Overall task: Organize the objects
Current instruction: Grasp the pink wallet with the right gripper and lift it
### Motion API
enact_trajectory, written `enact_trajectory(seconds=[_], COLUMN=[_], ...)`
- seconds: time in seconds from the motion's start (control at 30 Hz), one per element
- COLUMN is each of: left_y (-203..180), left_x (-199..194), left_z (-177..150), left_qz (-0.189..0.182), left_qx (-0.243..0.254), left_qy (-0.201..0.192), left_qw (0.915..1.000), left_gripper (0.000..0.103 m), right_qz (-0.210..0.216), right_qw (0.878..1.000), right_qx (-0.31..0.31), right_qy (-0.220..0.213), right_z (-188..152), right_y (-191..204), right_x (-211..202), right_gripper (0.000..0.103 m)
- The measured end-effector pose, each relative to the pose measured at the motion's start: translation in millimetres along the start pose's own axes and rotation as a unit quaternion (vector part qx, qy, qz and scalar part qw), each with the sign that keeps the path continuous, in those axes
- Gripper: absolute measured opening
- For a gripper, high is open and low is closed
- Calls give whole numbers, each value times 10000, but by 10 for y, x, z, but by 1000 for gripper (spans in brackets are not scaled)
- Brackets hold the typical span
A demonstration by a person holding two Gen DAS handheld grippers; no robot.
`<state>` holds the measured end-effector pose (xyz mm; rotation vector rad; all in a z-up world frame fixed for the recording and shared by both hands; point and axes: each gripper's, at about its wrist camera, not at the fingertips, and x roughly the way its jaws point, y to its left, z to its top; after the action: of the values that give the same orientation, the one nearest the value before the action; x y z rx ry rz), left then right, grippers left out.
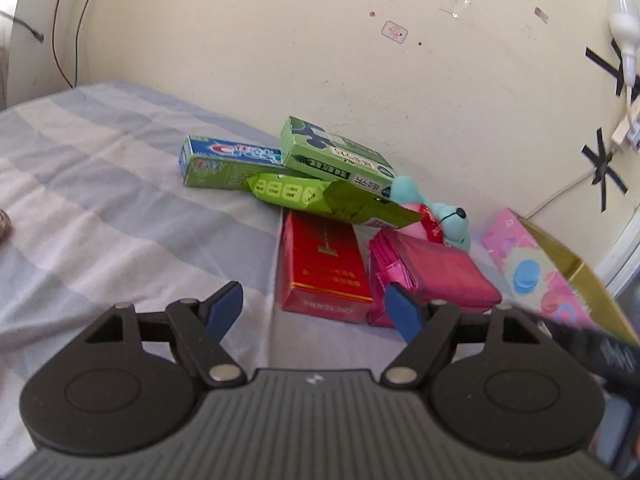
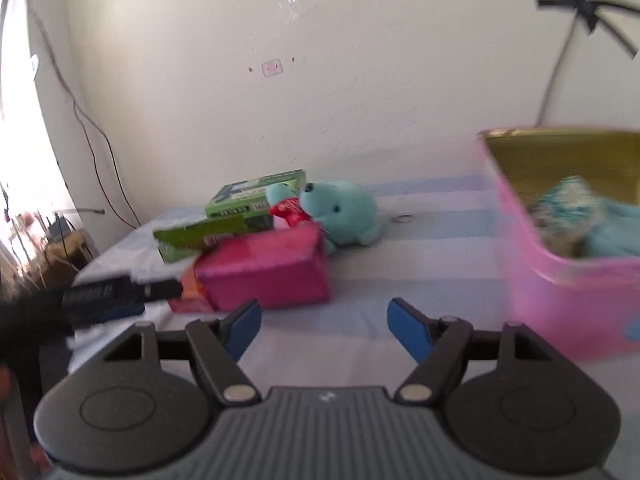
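A pile lies on the striped bed by the wall: a toothpaste box (image 1: 224,164), a green box (image 1: 336,156), a green packet (image 1: 328,200), a red box (image 1: 322,268), a magenta pack (image 1: 432,276) and a teal plush (image 1: 452,220). My left gripper (image 1: 314,312) is open and empty, just short of the red box. My right gripper (image 2: 322,328) is open and empty above bare sheet, between the magenta pack (image 2: 264,272) and a pink box (image 2: 560,280). The plush (image 2: 344,212) lies behind the pack. The left gripper (image 2: 100,296) shows at the left.
The open pink box (image 1: 532,268) with a gold inside holds teal and patterned soft items (image 2: 576,216). The wall runs close behind the pile, with cables and taped wires. The striped sheet (image 1: 100,184) stretches to the left.
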<state>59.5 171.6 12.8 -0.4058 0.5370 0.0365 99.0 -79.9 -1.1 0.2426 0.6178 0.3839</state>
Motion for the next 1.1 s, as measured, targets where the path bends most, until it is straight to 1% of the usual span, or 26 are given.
enact_trajectory(seconds=[0.07,0.13,0.17,0.2,0.23,0.27,0.3,0.37,0.43,0.5,0.53,0.6,0.67,0.77,0.8,0.83,0.87,0.93,0.97,1.03,1.1], left_y=[-6,-1,22,32,42,43,38,11,-40,-114,-170,-296,-382,-483,-522,-554,-569,-592,-606,-635,-647], left_x=[13,9,6,-1,-11,-20,-25,-35,-28,-39,-56,-94,-128,-88,-48,-5,47,159,162,118,60], left_z=[-9,-14,-9,-6,-5,-3,-3,-12,-31,-58,-77,-131,-176,-218,-229,-234,-234,-251,-263,-282,-264], left_qz=[-21,-81,-118,-171,-245,-338,-445,-692,-984,-1256,-1316,-1269,-1282,-1303,-1252,-1212,-1217,-1401,-1398,-1449,-1614], left_qx=[21,29,19,-2,-28,-46,-50,-27,27,173,322,685,959,1284,1381,1450,1480,1468,1476,1525,1367], left_qy=[5,-8,-26,-48,-70,-82,-81,-31,75,138,126,47,-18,10,23,62,145,445,437,381,455], left_qw=[10000,10000,9999,9998,9997,9994,9990,9976,9951,9918,9907,9895,9871,9831,9825,9820,9814,9782,9781,9769,9763], left_gripper=[80,80,80,80,80,80,80,80,80,80,79,79,79,80,81,87,90,91,91,84,81], right_qz=[95,318,458,607,786,826,838,869,929,836,789,724,617,561,547,523,508,534,561,453,429], right_qw=[9995,9968,9946,9923,9900,9901,9918,9941,9948,9951,9950,9952,9956,9958,9957,9957,9955,9949,9946,9954,9959], right_qx=[281,643,823,969,1056,1026,852,479,110,-281,-410,-523,-634,-688,-715,-748,-786,-848,-855,-835,-801], right_qy=[115,343,427,483,510,489,443,427,414,445,458,409,323,229,195,178,155,142,166,138,42], right_z=[143,253,278,286,281,270,247,146,-6,-183,-266,-375,-408,-387,-377,-357,-342,-325,-325,-330,-337], right_y=[-27,-93,-131,-164,-181,-162,-127,-59,-2,58,75,102,129,140,147,158,169,183,187,185,155], right_x=[203,434,527,588,605,580,519,360,180,11,-68,-180,-233,-270,-267,-252,-233,-174,-142,-125,-200], right_gripper=[73,73,70,59,52,44,38,35,29,20,18,14,14,18,20,21,25,26,26,26,25])
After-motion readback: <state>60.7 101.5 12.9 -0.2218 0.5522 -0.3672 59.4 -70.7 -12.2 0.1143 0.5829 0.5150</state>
